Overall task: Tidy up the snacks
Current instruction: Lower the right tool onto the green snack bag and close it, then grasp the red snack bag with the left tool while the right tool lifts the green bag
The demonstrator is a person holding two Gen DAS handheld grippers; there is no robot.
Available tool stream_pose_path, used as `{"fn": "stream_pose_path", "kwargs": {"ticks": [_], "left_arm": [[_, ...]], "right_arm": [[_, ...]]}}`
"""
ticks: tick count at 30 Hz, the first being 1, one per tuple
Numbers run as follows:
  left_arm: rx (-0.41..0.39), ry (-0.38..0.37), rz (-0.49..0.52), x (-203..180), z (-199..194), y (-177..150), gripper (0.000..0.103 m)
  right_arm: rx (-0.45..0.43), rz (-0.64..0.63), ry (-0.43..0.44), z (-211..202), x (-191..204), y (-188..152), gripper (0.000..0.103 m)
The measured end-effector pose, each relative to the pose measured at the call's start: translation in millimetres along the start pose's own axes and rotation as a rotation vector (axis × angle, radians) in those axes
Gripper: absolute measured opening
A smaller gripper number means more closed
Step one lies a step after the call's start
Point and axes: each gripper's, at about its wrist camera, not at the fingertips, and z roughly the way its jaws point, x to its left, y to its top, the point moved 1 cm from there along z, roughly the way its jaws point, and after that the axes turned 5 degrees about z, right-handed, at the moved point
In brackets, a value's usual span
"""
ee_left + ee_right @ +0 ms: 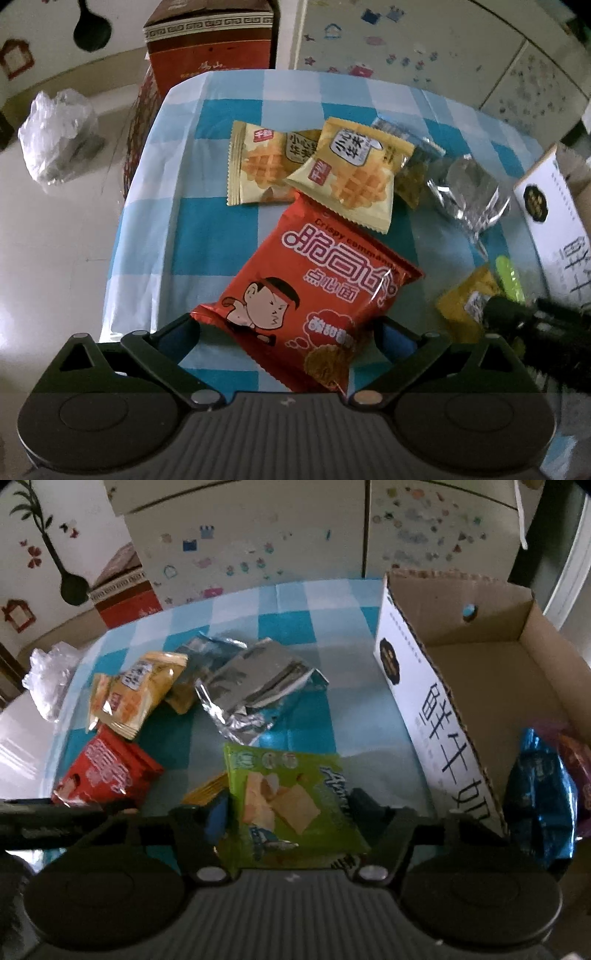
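A: What does the left claw (pixel 286 332) have?
B: The red crinkly noodle-snack packet (pixel 310 295) lies between its jaws, which stand wide on either side; whether the blue pads press it I cannot tell.
A: And the right claw (pixel 286 812)?
B: Narrowed onto the flat green cracker packet (pixel 288 805), both pads against its edges.
A: Where are the other snacks?
B: On the blue-and-white checked surface (pixel 207 229). From the red packet, two yellow waffle packets (pixel 347 173) overlap at twelve o'clock, with a crumpled silver foil wrapper (pixel 255 694) towards two.
A: The box?
B: The open brown cardboard box (pixel 524 686) sits at three o'clock of the green packet, a shiny blue bag (pixel 539 794) inside.
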Motion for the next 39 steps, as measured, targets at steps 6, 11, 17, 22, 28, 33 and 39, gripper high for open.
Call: {"fn": "stream_pose_path", "kwargs": {"ticks": [6,11,17,22,28,33,39], "left_arm": [[0.007,0.038,0.05,-6.9,3.4,-0.8,0.103],[0.02,0.047,0.038,-9.5,3.4,1.4,0.103],[0.014,0.049,0.047,-10.2,2.3,0.2,0.103],[-0.031,0.044,0.046,-12.1,-7.7,0.2,0.079],[-0.058,-0.006,0.018,-11.9,-19.7,1.6,0.064],[-0.096,-0.037,0.02,-14.9,-31.6,3.4,0.062],[-0.149,-0.07,0.038,-21.2,-46.3,5.4,0.058]], "right_arm": [[0.003,0.032,0.026,1.1,-6.2,0.6,0.062],[-0.005,0.051,0.019,2.9,-7.1,-0.8,0.072],[-0.009,0.073,0.016,1.0,-10.2,-0.2,0.06],[-0.035,0.079,0.054,-8.1,-9.5,3.2,0.057],[-0.075,0.094,0.097,-23.6,-8.9,10.7,0.057],[-0.086,0.099,0.115,-30.0,-9.8,13.4,0.057],[-0.104,0.1,0.128,-42.2,-11.0,13.9,0.057]]}}
